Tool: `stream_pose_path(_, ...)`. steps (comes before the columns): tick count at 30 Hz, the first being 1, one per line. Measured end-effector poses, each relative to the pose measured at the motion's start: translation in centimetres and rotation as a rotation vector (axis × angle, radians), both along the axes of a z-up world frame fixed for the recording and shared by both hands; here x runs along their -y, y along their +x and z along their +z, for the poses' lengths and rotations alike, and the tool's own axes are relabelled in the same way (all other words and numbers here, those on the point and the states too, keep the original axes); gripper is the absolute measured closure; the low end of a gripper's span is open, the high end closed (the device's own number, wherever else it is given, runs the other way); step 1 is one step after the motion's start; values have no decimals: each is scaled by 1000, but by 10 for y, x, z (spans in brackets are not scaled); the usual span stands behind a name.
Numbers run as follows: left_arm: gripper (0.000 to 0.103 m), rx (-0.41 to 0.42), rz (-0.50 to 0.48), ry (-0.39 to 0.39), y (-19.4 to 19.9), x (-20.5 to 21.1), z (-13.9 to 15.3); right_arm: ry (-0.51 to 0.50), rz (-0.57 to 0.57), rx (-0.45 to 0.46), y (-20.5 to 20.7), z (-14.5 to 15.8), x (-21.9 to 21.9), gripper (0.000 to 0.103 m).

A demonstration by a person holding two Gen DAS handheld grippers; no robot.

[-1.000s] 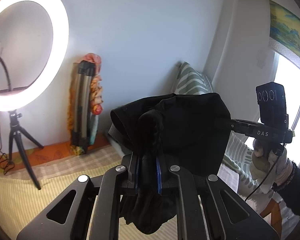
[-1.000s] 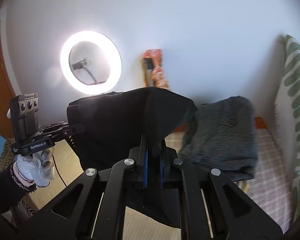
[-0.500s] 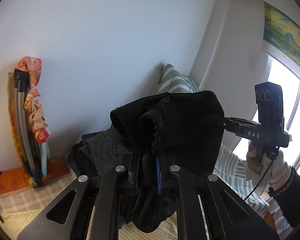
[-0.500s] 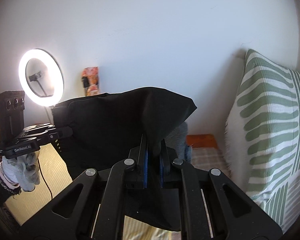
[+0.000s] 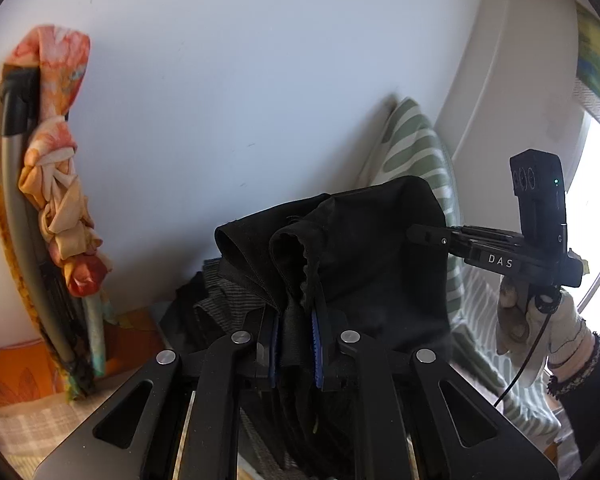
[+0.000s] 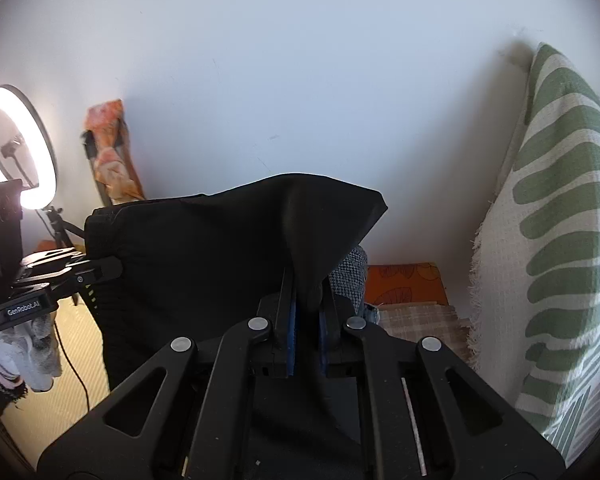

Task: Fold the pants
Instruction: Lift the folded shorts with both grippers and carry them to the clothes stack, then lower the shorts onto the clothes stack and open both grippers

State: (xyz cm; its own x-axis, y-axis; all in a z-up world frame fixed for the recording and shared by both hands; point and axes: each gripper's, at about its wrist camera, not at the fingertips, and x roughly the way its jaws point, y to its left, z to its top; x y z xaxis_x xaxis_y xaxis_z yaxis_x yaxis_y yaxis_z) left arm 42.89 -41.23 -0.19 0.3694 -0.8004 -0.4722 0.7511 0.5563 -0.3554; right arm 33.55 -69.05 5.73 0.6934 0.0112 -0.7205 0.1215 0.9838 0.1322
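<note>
Black fabric pants point(image 5: 364, 248), bunched and partly folded, held up in the air between the two grippers, off any surface. Ribbed waistband end gathered at the left side, smoother cloth stretched across to the right.

Left gripper point(image 5: 296, 352): jaws nearly closed, blue pads pinching a thick wad of the black waistband; more cloth hangs down below the fingers. Right gripper point(image 6: 306, 336): jaws nearly closed too, blue pads clamped on a peaked fold of the pants, cloth tenting up above the fingertips and draping toward the other gripper.

Each gripper shows in the other's view, gripping the far edge of the pants. The right one is carried by a hand in a light glove point(image 5: 540, 328) with a dark sleeve and beaded wristband; the left one also by a light gloved hand point(image 6: 32, 344), thin black cable trailing down from it.

Behind the pants, a pile of dark grey striped clothing point(image 5: 216, 300) lying low near the wall. Green-and-white leaf-patterned cushion point(image 6: 556, 240) upright against the white wall, just right of the pants. Checked beige bedcover point(image 6: 420, 320) below, orange patterned edge behind it.

Further left, a folded grey-framed stand wrapped in orange floral cloth point(image 5: 60, 184) leaning on the wall. Lit white ring light on a black tripod point(image 6: 16, 148) far left in the right wrist view. Bright window point(image 5: 596, 216) at far right in the left wrist view.
</note>
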Motion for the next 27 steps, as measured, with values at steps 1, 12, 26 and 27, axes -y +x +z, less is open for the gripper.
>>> stream_pose_path(1, 92, -6, 7, 5, 5, 1, -4, -1, -1, -10, 6, -6, 1, 94)
stream_pose_path(12, 85, -16, 99, 107, 24, 16, -31, -14, -188, -74, 33, -45, 30, 60)
stream_pose_path(26, 50, 34, 183, 174, 13, -3, -14, -2, -191, -35, 5, -32, 33, 59)
stream_pose_path(27, 47, 37, 184, 170, 11, -4, -11, -2, -195, -33, 2, -30, 31, 56)
